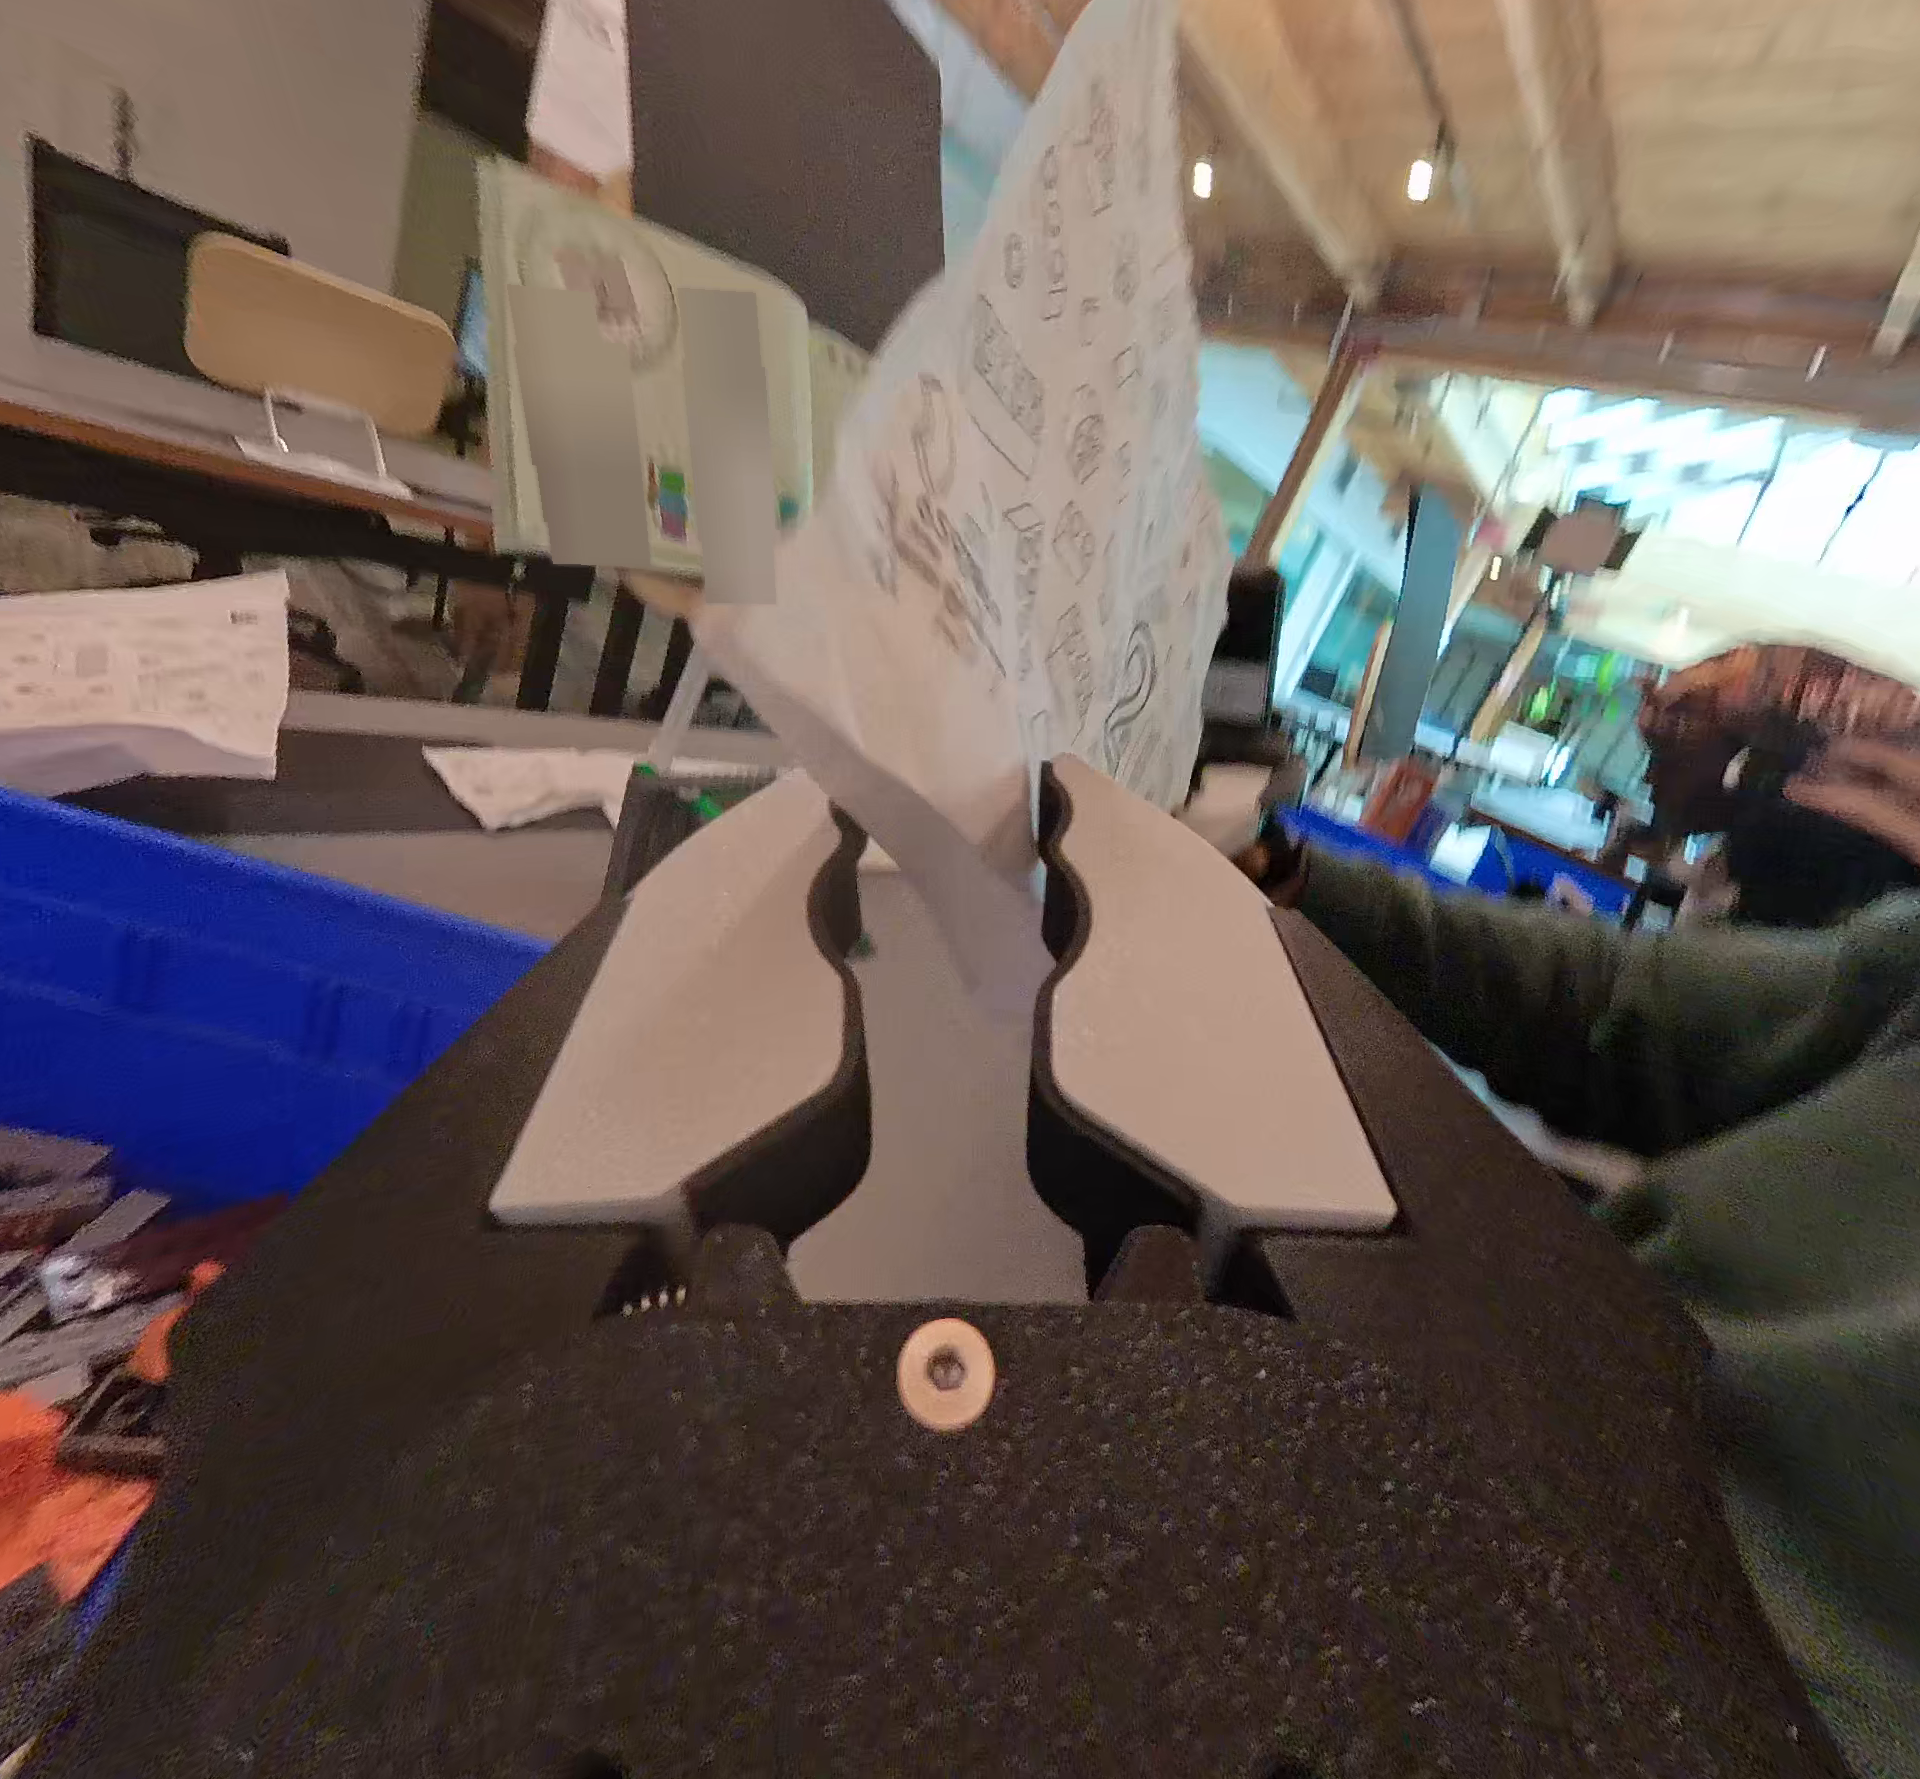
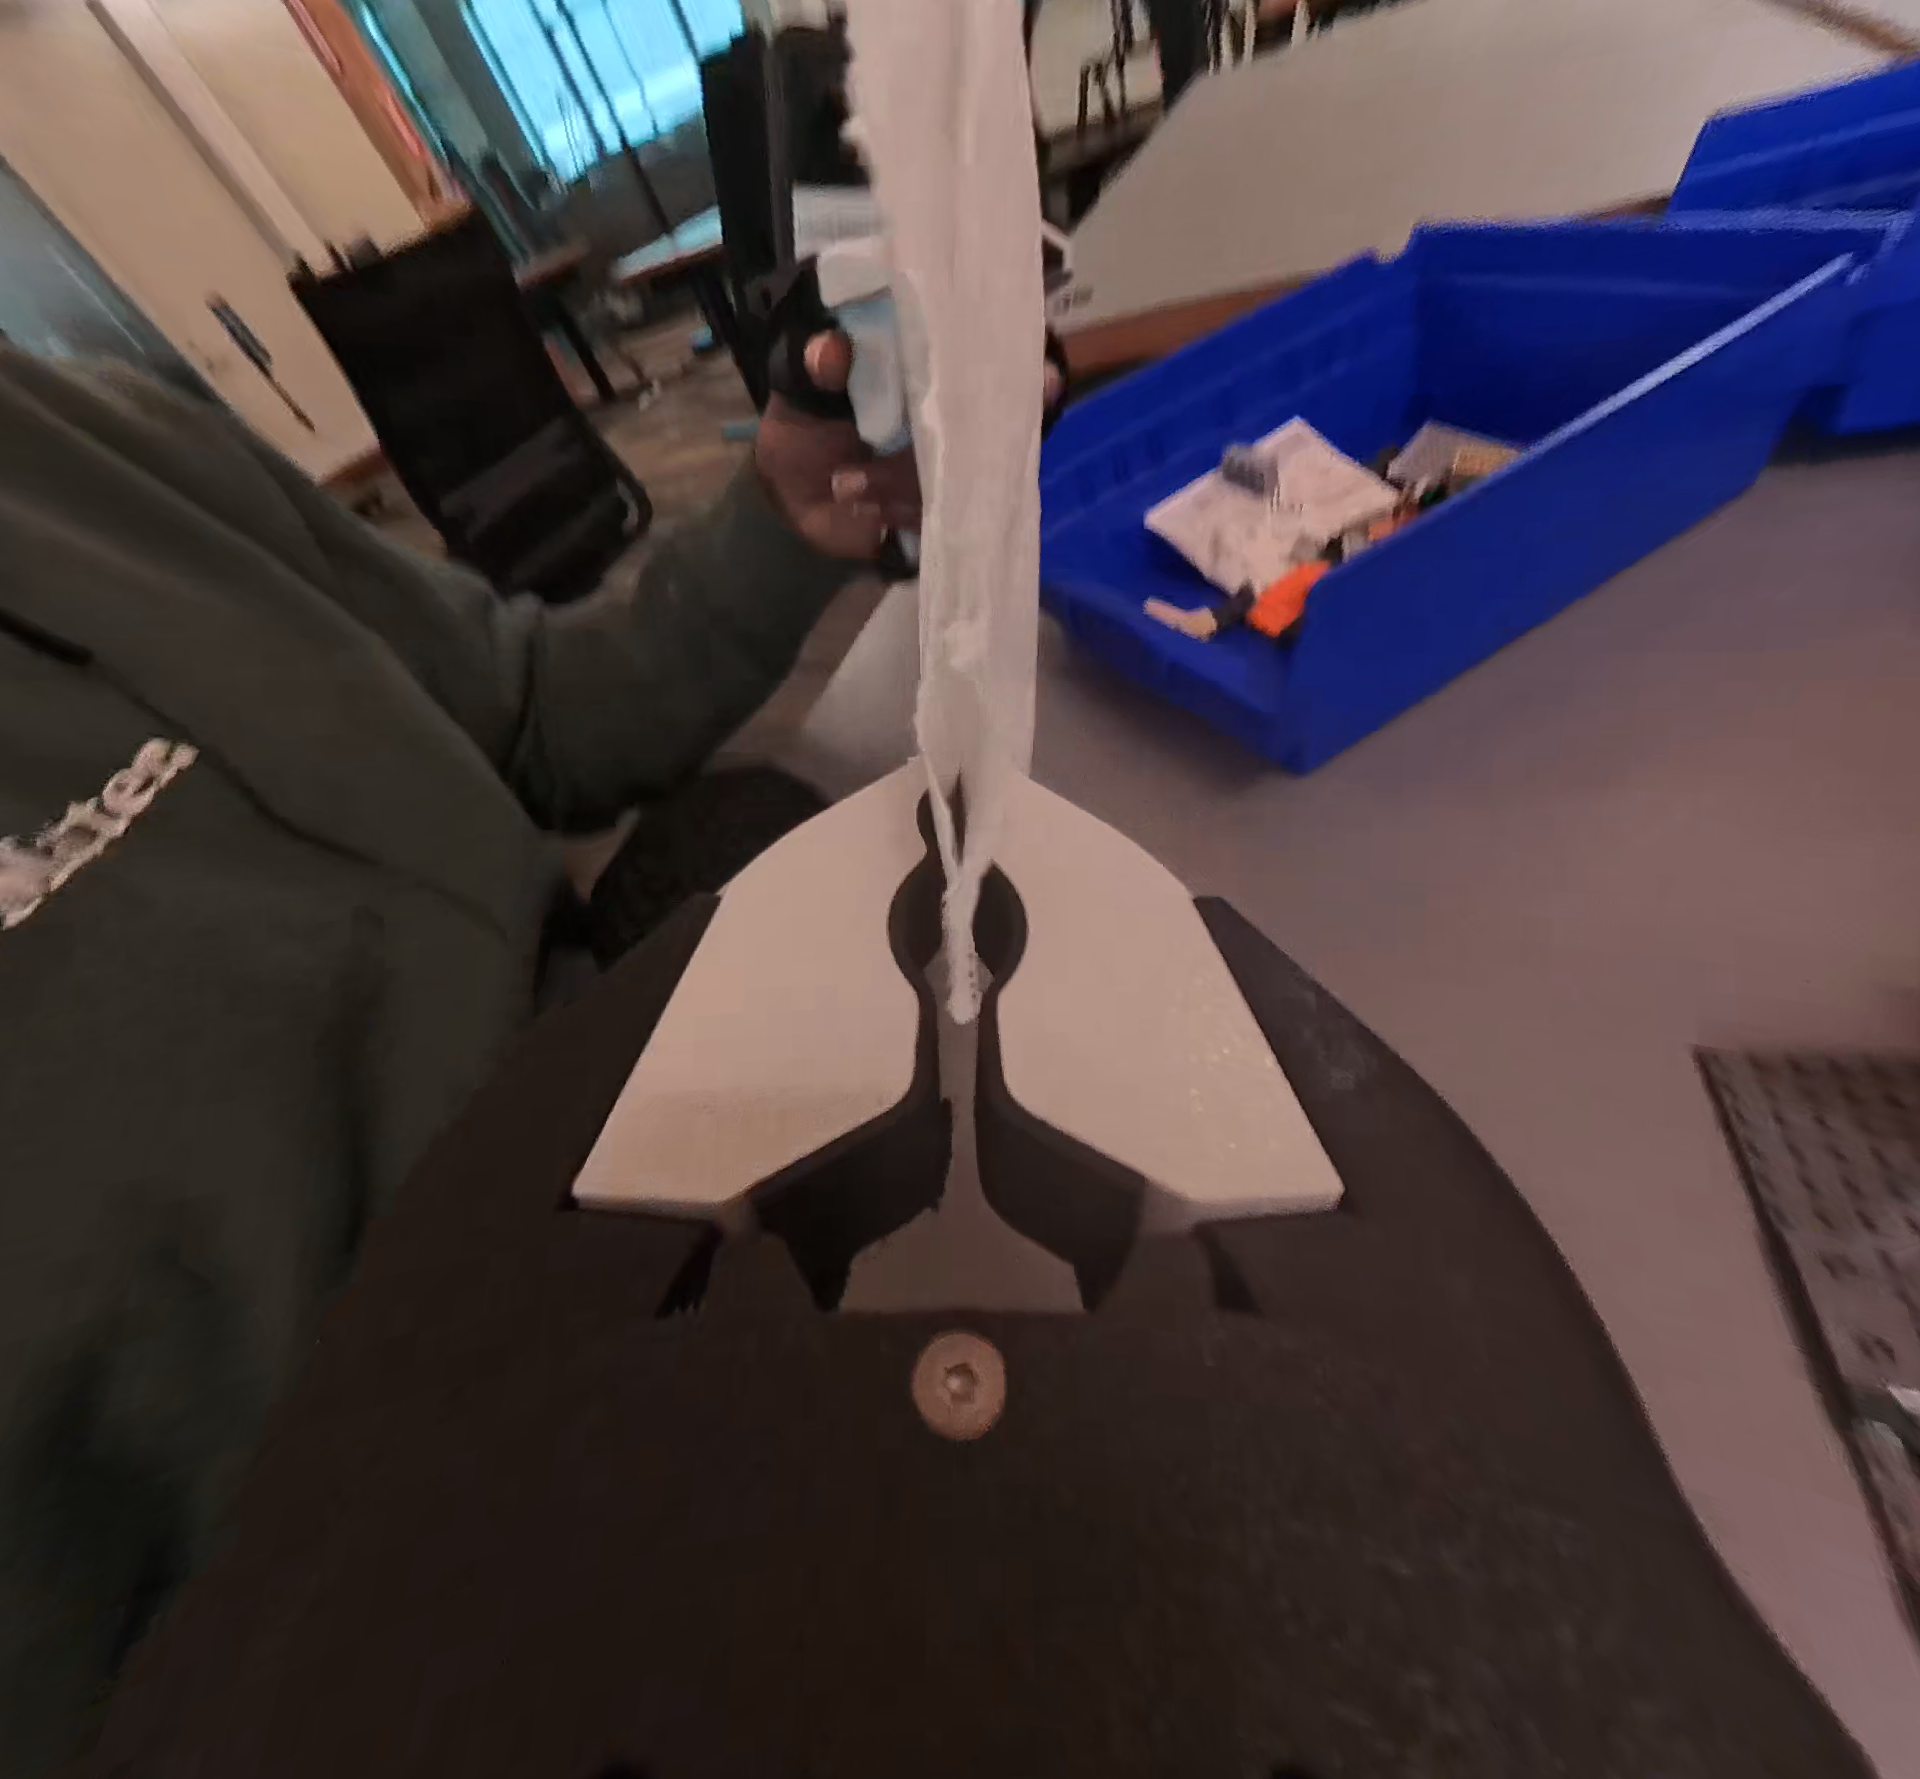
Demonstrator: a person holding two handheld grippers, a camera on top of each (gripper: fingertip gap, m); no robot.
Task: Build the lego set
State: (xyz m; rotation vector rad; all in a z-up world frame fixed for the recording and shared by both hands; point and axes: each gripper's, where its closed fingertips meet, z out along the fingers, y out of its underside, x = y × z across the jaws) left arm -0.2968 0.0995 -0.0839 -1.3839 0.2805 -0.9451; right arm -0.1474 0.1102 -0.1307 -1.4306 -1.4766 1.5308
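Grey table, blue bin of lego bits far right, wood-beam ceiling. Right gripper pinched on white paper bag; left gripper apart, bag edge between fingers.

The bag is thin, matt white paper printed with line drawings, its torn edge frayed. Both grippers — left gripper and right gripper — have grainy, speckled black plastic bodies, smooth matt pale fingers and a metal screw. The bin is glossy blue plastic; the sleeve soft green cloth.
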